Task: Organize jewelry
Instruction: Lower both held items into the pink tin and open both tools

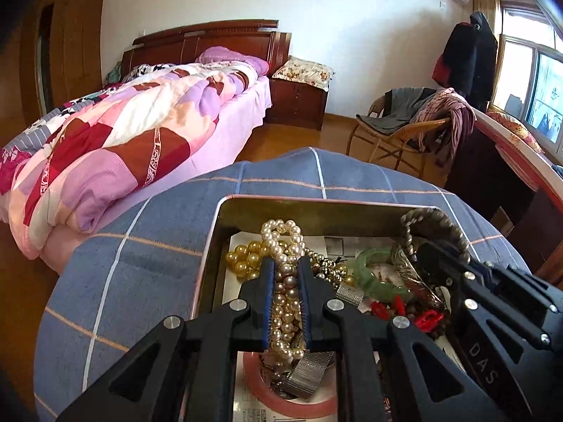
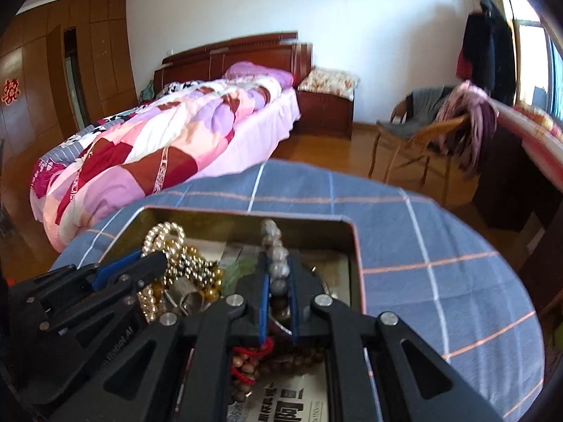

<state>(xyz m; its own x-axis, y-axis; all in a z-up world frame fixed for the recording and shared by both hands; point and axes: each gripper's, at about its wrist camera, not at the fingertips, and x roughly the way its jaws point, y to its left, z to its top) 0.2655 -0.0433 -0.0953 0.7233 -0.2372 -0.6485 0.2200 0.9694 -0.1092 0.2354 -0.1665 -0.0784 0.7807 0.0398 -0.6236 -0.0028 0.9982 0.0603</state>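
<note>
The left gripper (image 1: pixel 285 263) is squeezed tight on a pearl necklace (image 1: pixel 285 281), and the string of pale round beads runs up between its 2 blue pads. The right gripper (image 2: pixel 278 258) is squeezed tight on a grey bead bracelet (image 2: pixel 276 260), and those big grey beads stick up past its tips. Both tools reach down into the same metal tin (image 1: pixel 316 207), the left one on the left side and the right one on the right side. In the tin lie more things in a heap: gold beads (image 1: pixel 242 256), a green bangle (image 1: pixel 380 274), red bits (image 1: pixel 427 316) and brown wooden beads (image 2: pixel 281 362). Newspaper (image 2: pixel 292 401) lines the bottom. The tin sits on a blue checked cloth (image 1: pixel 140 263). Far off on the left is a bed (image 1: pixel 140 130) with a pink and purple quilt. Far off on the right is a wicker chair (image 1: pixel 404 130) with clothes on it.
</note>
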